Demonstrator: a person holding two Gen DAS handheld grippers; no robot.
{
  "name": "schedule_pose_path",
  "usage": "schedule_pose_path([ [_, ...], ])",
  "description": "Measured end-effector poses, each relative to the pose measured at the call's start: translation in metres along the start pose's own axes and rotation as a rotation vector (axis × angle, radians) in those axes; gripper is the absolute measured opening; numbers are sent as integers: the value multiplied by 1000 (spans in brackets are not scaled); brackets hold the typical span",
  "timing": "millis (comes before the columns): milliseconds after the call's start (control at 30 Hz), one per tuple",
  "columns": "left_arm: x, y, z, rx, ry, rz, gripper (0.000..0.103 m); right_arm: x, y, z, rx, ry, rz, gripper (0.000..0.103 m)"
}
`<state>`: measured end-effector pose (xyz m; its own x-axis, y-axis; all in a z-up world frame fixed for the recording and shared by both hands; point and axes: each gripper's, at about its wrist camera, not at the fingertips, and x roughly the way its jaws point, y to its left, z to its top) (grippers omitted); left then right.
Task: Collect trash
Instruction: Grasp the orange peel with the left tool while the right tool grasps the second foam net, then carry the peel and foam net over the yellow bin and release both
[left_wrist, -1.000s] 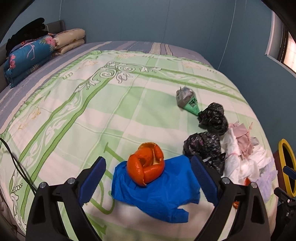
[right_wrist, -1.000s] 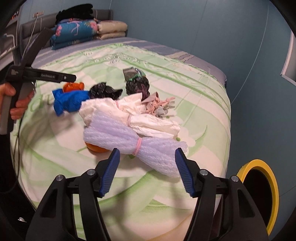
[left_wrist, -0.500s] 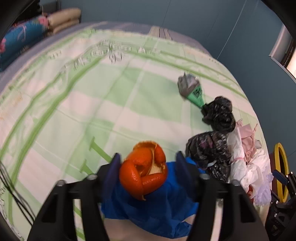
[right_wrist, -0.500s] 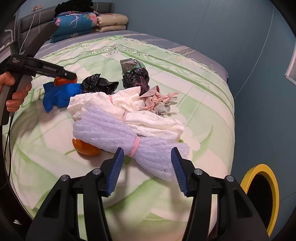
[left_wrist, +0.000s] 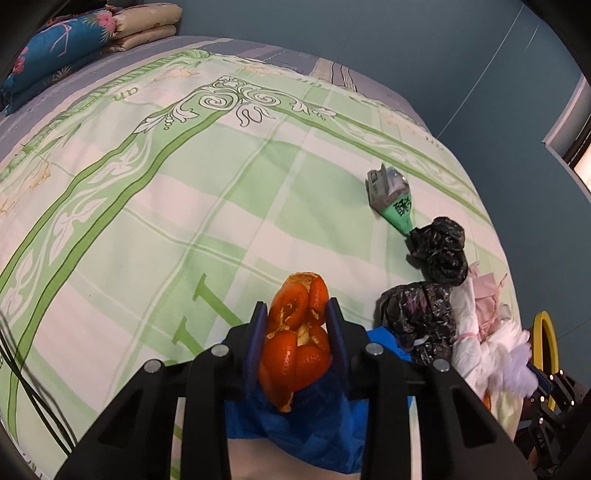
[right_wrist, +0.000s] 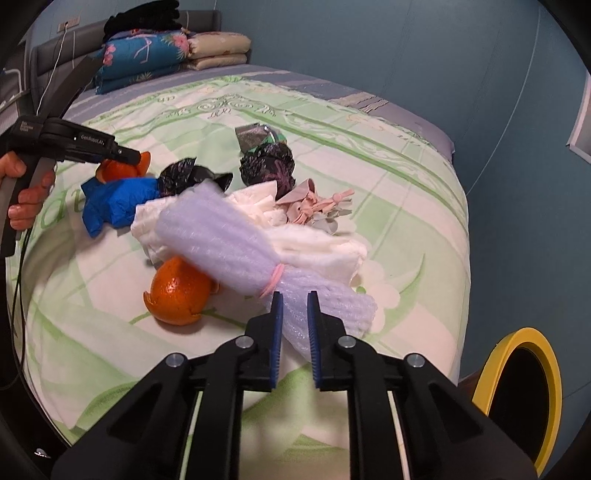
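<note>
Orange peel (left_wrist: 295, 343): gripped between the blue pads of the left gripper (left_wrist: 297, 332); curled, pith showing; held over the blue plastic bag (left_wrist: 306, 424) at 6 o'clock in the left wrist view.
Left gripper: jaws have just been closing; pads are pressed on both sides of the peel.
Foam netting bundle (right_wrist: 258, 258): pale lilac, tied by a pink band (right_wrist: 273, 280); its near end is pinched between the pads of the right gripper (right_wrist: 295, 325).
Right gripper: jaws have just been closing; nearly shut, with foam squeezed in the narrow gap.
Second orange peel (right_wrist: 179, 291): lying on the bedspread at 9 o'clock of the right gripper, touching the foam bundle.
White plastic bag (right_wrist: 314, 247): under and behind the foam bundle.
Black bags (left_wrist: 439, 251): two crumpled, at 2 o'clock of the held peel.
Green snack wrapper (left_wrist: 391, 195): at 1 o'clock, just touching the farther black bag.
Bedspread (left_wrist: 184, 203): green and white patterned, under all the trash.
Yellow-rimmed bin (right_wrist: 517, 387): beside the bed at 4 o'clock in the right wrist view.
Folded bedding (right_wrist: 166, 55): stacked at the head of the bed, 11 o'clock.
</note>
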<state>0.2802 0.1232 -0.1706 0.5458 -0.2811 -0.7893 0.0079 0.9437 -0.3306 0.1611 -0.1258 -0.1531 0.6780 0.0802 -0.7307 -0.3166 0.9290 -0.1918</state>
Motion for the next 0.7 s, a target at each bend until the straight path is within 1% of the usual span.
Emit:
schedule_pose_path([
  [167, -9, 3, 1, -24, -32, -26, 30, -12, -2, 2, 20, -30, 4, 6],
  [367, -23, 2, 0, -24, -81, -55, 30, -25, -5, 4, 43, -54, 10, 4],
  [600, -41, 1, -3, -22, -142, -90, 30, -37, -13, 3, 108, -57, 49, 4],
  [700, -47, -1, -6, -17, -164, -92, 30, -46, -15, 2, 144, -62, 71, 4],
])
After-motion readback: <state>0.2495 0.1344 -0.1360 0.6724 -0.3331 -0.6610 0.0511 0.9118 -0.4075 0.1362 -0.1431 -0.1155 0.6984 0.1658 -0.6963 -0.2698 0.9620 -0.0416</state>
